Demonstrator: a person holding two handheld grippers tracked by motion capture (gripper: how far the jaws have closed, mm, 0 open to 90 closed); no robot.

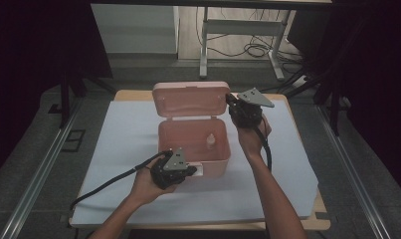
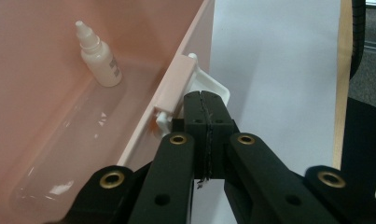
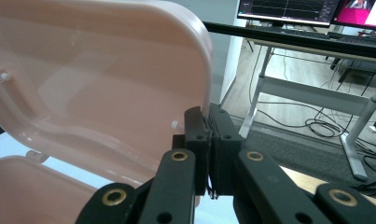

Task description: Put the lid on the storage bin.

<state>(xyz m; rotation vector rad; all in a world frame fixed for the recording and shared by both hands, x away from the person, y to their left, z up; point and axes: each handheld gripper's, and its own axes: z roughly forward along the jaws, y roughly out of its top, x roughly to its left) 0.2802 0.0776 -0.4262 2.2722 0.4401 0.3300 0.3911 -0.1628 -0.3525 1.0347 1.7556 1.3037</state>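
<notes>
Fingers (image 3: 212,122) of the right gripper pinch the lid (image 3: 106,70) edge; left fingers (image 2: 205,105) clamp the box (image 1: 188,144) latch (image 2: 213,86); dropper bottle (image 2: 99,56) inside.

My table (image 1: 122,93) is a light wooden top, almost wholly covered by a white sheet (image 1: 123,149) that leaves bare wood only along the far edge and at the near right corner. On that sheet, around its middle, stands the pink plastic box (image 1: 188,164). The sheet spreads well beyond the box on every side.
</notes>
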